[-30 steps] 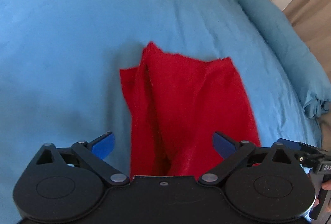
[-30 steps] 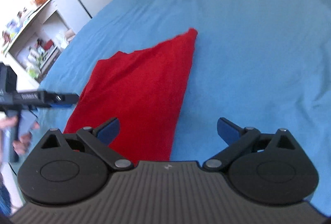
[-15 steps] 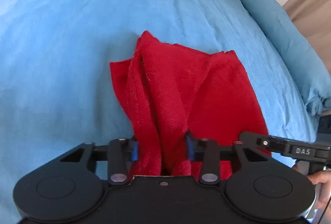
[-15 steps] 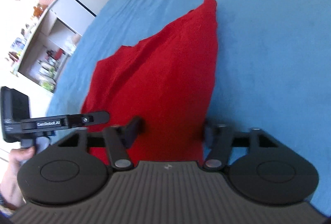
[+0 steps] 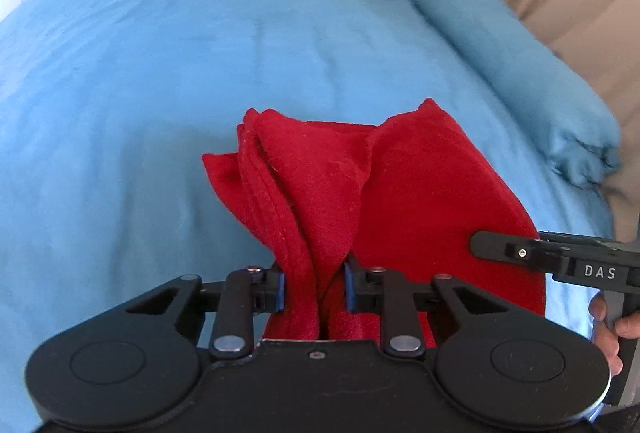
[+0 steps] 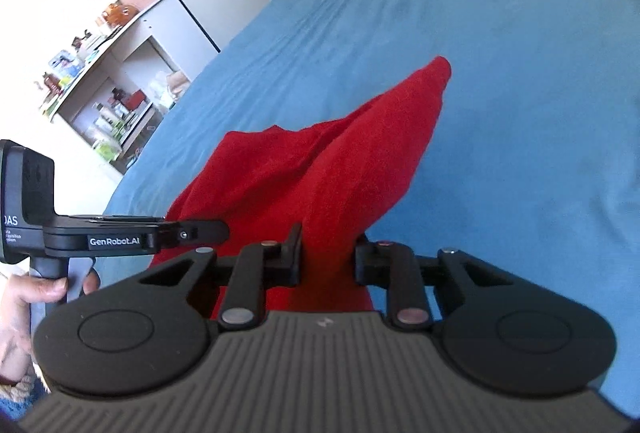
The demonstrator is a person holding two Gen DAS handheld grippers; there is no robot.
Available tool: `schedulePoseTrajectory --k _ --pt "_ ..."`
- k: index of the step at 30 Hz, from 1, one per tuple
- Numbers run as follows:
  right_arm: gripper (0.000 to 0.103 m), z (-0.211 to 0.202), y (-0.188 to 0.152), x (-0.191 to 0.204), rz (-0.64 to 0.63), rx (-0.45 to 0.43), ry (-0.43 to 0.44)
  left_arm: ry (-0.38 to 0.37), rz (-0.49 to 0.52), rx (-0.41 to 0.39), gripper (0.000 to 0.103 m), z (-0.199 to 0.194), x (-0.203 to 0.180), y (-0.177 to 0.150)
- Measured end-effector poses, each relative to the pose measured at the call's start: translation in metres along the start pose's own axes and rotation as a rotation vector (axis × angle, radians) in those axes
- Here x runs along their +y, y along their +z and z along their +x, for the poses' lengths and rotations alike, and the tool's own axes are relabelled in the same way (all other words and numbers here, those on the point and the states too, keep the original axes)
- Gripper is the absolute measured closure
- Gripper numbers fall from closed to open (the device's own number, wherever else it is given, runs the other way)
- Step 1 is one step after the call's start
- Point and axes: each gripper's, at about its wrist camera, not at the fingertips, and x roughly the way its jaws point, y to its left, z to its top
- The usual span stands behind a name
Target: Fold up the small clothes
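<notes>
Two claws, left claw (image 5: 314, 291) and right claw (image 6: 328, 259), each pinch a near-edge corner of the soft, light red cloth (image 5: 400, 193) on the bed (image 5: 160, 73).

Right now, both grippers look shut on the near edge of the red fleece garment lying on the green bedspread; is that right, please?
Not quite: the bedspread is blue, not green, as both wrist views show. The rest holds: the left gripper and the right gripper are each shut on the near edge of the red fleece garment.
</notes>
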Motion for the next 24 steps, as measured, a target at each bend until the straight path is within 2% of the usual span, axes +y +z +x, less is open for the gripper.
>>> schedulePoseTrajectory --k 2,6,8,11,15,16,18,20,24 --pt "0.065 -0.028 -0.023 -0.008 -0.005 -0.002 -0.015 -0.025 0.021 -0.002 0.075 -0.004 -0.022 -0.021" --pt "0.065 -0.065 -0.073 -0.026 0.003 -0.006 -0.041 -0.066 -0.005 0.021 0.075 0.002 -0.052 -0.067" --pt "0.065 -0.070 -0.095 -0.040 0.034 0.002 -0.042 -0.060 -0.004 0.034 0.075 0.011 -0.059 -0.084" --pt "0.065 -0.067 -0.125 -0.059 0.053 0.004 -0.060 -0.006 0.008 0.024 0.074 0.021 -0.067 -0.107" --pt "0.062 -0.065 -0.140 -0.069 0.090 -0.046 -0.042 0.011 -0.035 -0.024 0.069 0.017 -0.066 -0.116" --pt "0.057 -0.065 -0.140 -0.066 0.079 -0.054 -0.053 0.029 -0.031 -0.039 0.064 0.015 -0.067 -0.117" --pt "0.045 -0.069 -0.141 -0.058 0.055 -0.085 -0.101 0.074 -0.014 -0.080 0.061 0.004 -0.068 -0.121" --pt "0.018 -0.078 -0.147 -0.054 0.029 -0.124 -0.140 0.122 0.011 -0.112 0.050 -0.005 -0.072 -0.124" --pt "0.016 -0.093 -0.163 -0.055 -0.001 -0.128 -0.204 0.169 0.039 -0.127 0.048 -0.022 -0.065 -0.138"
